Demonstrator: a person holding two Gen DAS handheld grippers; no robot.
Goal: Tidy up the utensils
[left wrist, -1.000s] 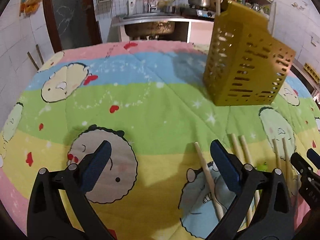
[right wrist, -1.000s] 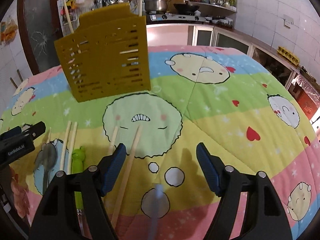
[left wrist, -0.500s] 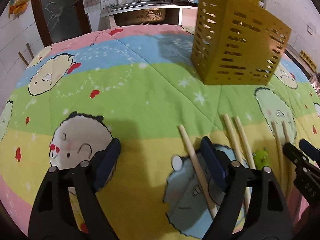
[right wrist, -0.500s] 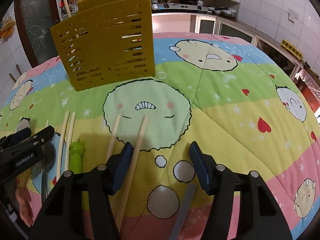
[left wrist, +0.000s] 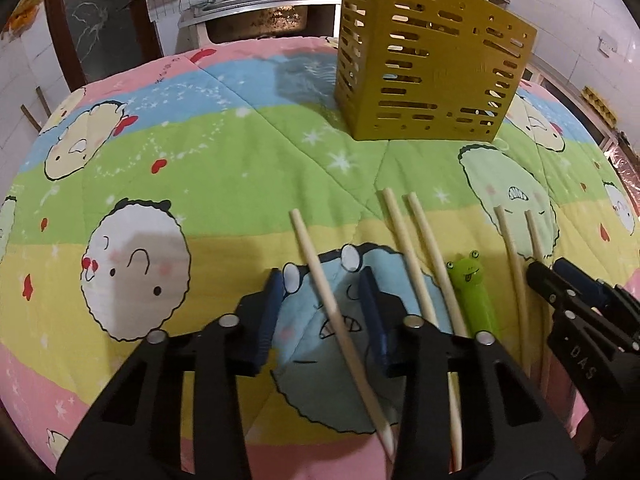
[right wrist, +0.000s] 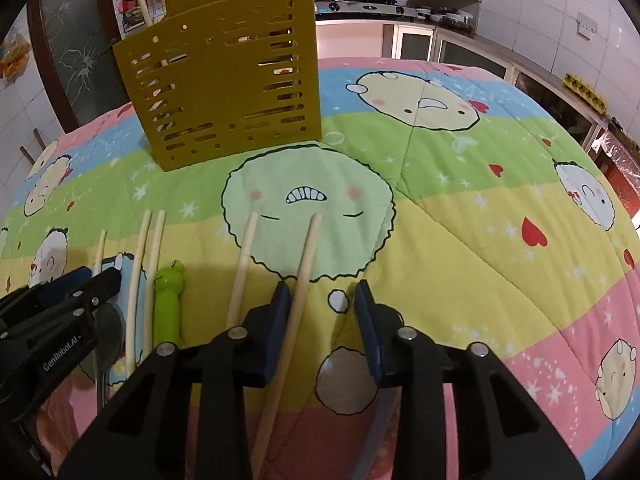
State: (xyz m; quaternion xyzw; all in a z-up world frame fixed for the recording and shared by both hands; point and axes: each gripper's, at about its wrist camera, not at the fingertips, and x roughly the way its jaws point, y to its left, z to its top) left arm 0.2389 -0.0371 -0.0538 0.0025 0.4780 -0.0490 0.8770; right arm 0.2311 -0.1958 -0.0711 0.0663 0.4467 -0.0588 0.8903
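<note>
Chopsticks lie loose on the quilt-covered desk [left wrist: 224, 168] before the yellow holder [left wrist: 432, 60]; left tongs [left wrist: 324, 312] and right tongs [right wrist: 320, 320], narrowing, each straddle one chopstick [left wrist: 320, 280], ungripped, for pickup.

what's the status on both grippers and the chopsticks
Left gripper jaws just closing around one chopstick, pads not touching. Right gripper same on its chopstick. Holder upright beyond, path clear.
</note>
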